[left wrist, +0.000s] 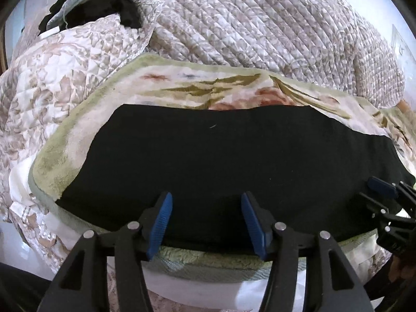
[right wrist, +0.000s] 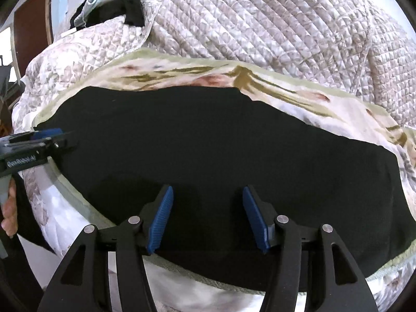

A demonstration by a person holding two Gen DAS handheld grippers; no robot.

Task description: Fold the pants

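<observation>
Lying flat across the floral fleece blanket (left wrist: pixel 85 130), the black pants (left wrist: pixel 208 161) form one long dark band, and I take that blanket as the landmark for everything else. The pants cover the blanket's near half and run along its near edge, leaving a strip of flower print bare on the far side; beyond the blanket's far edge rises a quilted bedspread (left wrist: pixel 260 26), with a heap of dark clothes (left wrist: pixel 104 7) off past the blanket's far left corner

Both tools hang over the blanket's near edge. The left gripper (left wrist: pixel 206 222) has its blue pads spread apart with only flat cloth showing between them, nothing pinched. The right gripper (right wrist: pixel 208 219) stands the same way, pads parted over the pants and clamping nothing. In the right wrist view the left tool shows at the blanket's left end, a hand (right wrist: pixel 9 215) on its handle

As a judgement, the pants look to have been laid lengthwise already, leg on leg, though the black cloth hides any seam, so I cannot be sure. The step in hand seems to be a pause between folds, both tools free above the cloth

What comes next likely calls for each gripper to drop to one end of the band, close on every layer there, lift together and carry that end along the blanket toward the other end, keeping the edges matched so no layer slides or bunches
</observation>
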